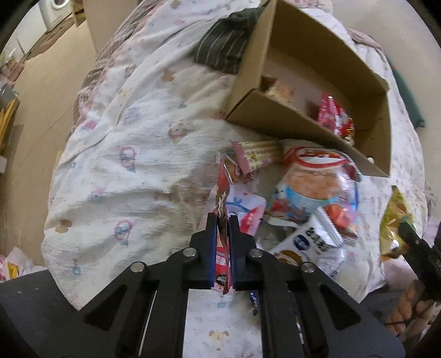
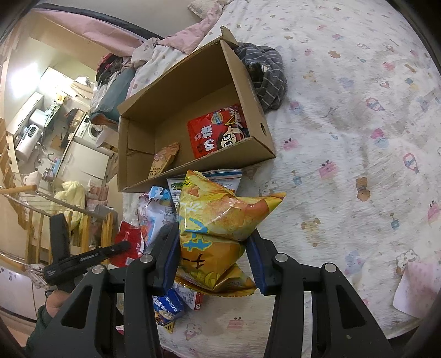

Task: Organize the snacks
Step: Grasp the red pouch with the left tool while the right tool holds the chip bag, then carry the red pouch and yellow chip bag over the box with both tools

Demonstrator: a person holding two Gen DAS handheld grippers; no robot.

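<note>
A cardboard box (image 1: 325, 63) lies open on the bed, also in the right wrist view (image 2: 253, 110). It holds a red snack bag (image 2: 217, 129) and a small brown packet (image 2: 164, 159). My left gripper (image 1: 222, 220) is shut on a thin red snack packet (image 1: 222, 203), held edge-on above a pile of snack packs (image 1: 311, 187). My right gripper (image 2: 213, 236) is shut on a yellow chip bag (image 2: 217, 217), lifted over other packs (image 2: 157, 209) in front of the box. The left gripper shows in the right wrist view (image 2: 121, 246).
The bedspread (image 2: 358, 137) is white with small cartoon prints. A dark striped garment (image 1: 223, 46) lies by the box's far corner. Pink bedding (image 2: 176, 38) is piled behind the box. The floor and a washing machine (image 1: 55, 8) lie beyond the bed edge.
</note>
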